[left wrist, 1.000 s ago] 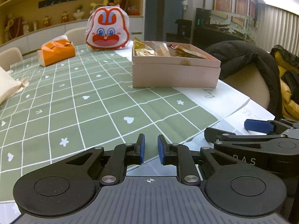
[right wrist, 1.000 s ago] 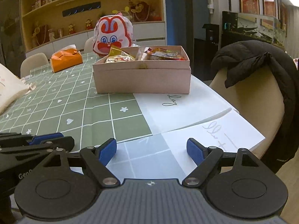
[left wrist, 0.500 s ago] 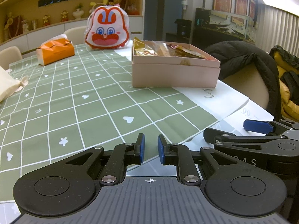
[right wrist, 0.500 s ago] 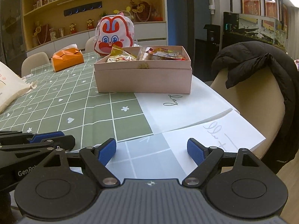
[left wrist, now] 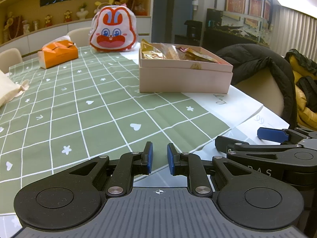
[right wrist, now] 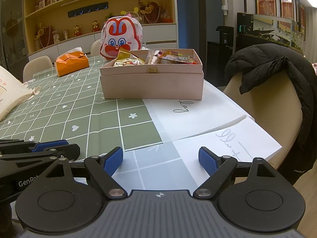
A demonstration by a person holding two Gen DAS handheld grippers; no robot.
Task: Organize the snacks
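Observation:
A pink cardboard box [left wrist: 184,77] [right wrist: 152,83] stands on the green checked tablecloth, holding several snack packets [left wrist: 178,52] [right wrist: 154,58]. My left gripper [left wrist: 159,158] hovers low over the near table edge, well short of the box, its blue pads a narrow gap apart with nothing between them. My right gripper [right wrist: 161,160] is wide open and empty beside it, over the white paper. Each gripper shows in the other's view: the right one at the right of the left wrist view [left wrist: 271,136], the left one at the left of the right wrist view [right wrist: 39,148].
A rabbit-face bag [left wrist: 114,32] [right wrist: 121,36] and an orange tissue box [left wrist: 58,53] [right wrist: 71,63] sit at the table's far end. A cream cloth bag [right wrist: 11,97] lies at the left. A chair with a black jacket [right wrist: 277,73] stands at the right table edge.
Both grippers have risen and tilted very slightly. Jaw openings are unchanged and nothing on the table has moved.

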